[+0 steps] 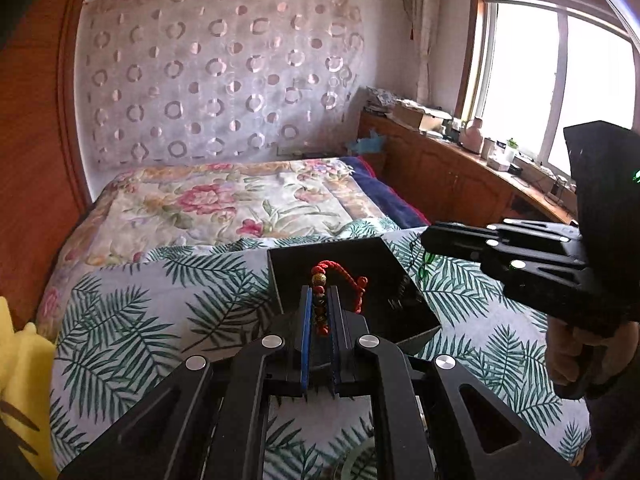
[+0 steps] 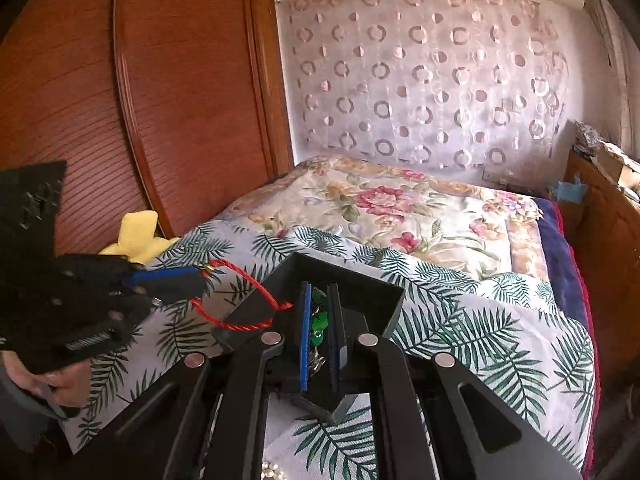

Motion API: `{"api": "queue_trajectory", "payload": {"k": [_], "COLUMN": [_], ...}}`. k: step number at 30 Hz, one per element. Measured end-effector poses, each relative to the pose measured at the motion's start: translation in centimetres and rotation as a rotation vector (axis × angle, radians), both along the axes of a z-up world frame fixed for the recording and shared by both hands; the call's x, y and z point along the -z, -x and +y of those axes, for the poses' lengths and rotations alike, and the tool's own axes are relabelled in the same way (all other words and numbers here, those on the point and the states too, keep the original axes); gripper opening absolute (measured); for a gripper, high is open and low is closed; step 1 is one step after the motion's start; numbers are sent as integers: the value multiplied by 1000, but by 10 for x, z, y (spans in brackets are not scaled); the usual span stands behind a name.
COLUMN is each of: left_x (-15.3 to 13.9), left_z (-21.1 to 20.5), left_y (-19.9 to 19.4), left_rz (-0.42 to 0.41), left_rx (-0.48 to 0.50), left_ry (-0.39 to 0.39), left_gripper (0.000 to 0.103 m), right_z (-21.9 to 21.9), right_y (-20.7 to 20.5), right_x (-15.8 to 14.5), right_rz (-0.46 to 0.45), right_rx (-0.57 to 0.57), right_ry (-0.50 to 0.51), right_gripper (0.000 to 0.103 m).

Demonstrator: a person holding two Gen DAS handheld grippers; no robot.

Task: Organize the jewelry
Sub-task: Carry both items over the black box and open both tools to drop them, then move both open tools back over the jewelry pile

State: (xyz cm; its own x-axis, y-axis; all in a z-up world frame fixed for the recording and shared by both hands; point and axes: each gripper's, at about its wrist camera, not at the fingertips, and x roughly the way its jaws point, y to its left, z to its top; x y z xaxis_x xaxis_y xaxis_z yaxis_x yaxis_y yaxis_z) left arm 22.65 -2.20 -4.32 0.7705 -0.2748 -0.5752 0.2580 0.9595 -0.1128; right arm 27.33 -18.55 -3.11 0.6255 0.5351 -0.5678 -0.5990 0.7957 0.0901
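**Both bracelets in hand, the box waiting**

Left wrist view: my left hand-held gripper (image 1: 320, 304) is clamped on the red cord bracelet (image 1: 325, 300), its beads pinched between the pads and the loose loop hanging out over the black jewelry box (image 1: 372, 256). The box sits open on the palm-leaf bedspread (image 1: 160, 304), just beyond my fingertips. My right hand-held gripper (image 1: 430, 240) reaches in from the right over the box's far corner; from here I cannot tell what it carries beyond a green glint.

Right wrist view: this side settles that. My right hand-held gripper (image 2: 320, 304) is closed on a green stone bracelet (image 2: 320, 320) with a metal chain, held over the open box (image 2: 360, 280). My left hand-held gripper (image 2: 192, 280) shows at the left, the red cord (image 2: 240, 320) trailing to the box's near rim. A string of pearls (image 2: 270, 470) peeks in at the bottom edge.

I judge the job early: neither piece visibly lies in the box yet, and the pearls remain.
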Motion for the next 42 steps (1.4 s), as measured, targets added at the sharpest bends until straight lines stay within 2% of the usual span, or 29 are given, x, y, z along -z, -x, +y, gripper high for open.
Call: {"api": "queue_trajectory", "payload": {"k": [11,14,15,17,18,22,24,30,35,38,42], "left_x": [23,22,22,22,21,23,23,27,32,38,46], "left_z": [-10,-10,-9,-8,-7,-2,2,8,8,10,10], "left_y": [-19,-18,-18,-14,-11,4,12,44,70,82,95], "left_rz": [56,49,47,41,38,32,29,20,17,29,60], "left_rx": [5,-1,-1,-3,-6,-16,-20,-18,-8,-8,-4], "left_ry": [-28,-27,-24,-27,-28,-31,-37,-41,-57,-60,-54], "left_gripper": [9,28,29,32,36,47,58,77,87,89,89], "right_z": [2,4,4,2,1,-9,-16,-34,-42,-44,-52], "right_y": [-15,-13,-12,-8,-6,3,15,59,98,119,142], "right_x": [49,51,51,48,46,39,36,42,53,61,73], "right_rz": [118,121,118,108,99,88,80,82,92,95,122], "right_rx": [10,10,11,22,26,49,61,96,114,123,135], "right_ry": [45,54,56,55,52,32,23,13,22,44,35], "right_gripper": [11,12,13,33,36,36,36,36,37,44,47]}}
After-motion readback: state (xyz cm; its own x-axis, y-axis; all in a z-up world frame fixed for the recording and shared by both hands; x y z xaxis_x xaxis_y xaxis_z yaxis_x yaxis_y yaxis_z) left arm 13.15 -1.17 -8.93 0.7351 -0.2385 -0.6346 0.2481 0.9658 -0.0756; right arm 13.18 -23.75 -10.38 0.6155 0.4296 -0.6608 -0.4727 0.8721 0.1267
